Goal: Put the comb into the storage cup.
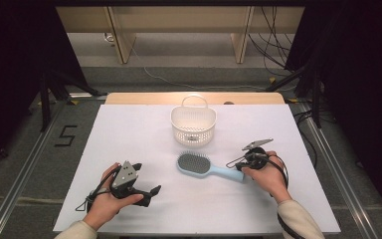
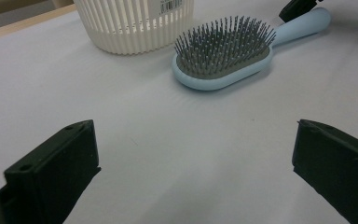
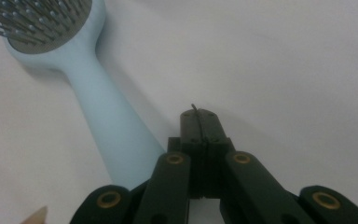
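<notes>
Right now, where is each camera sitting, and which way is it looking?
High view: sits above the person's side, looking forward and down on the white table; both forearms, the left gripper and right gripper show.
Left gripper view: rides low on the left gripper, facing the hairbrush and basket; its two jaws stand wide apart.
Right gripper view: rides on the right gripper, looking along the brush handle; its jaws are closed together beside it.
All three share the hairbrush.
</notes>
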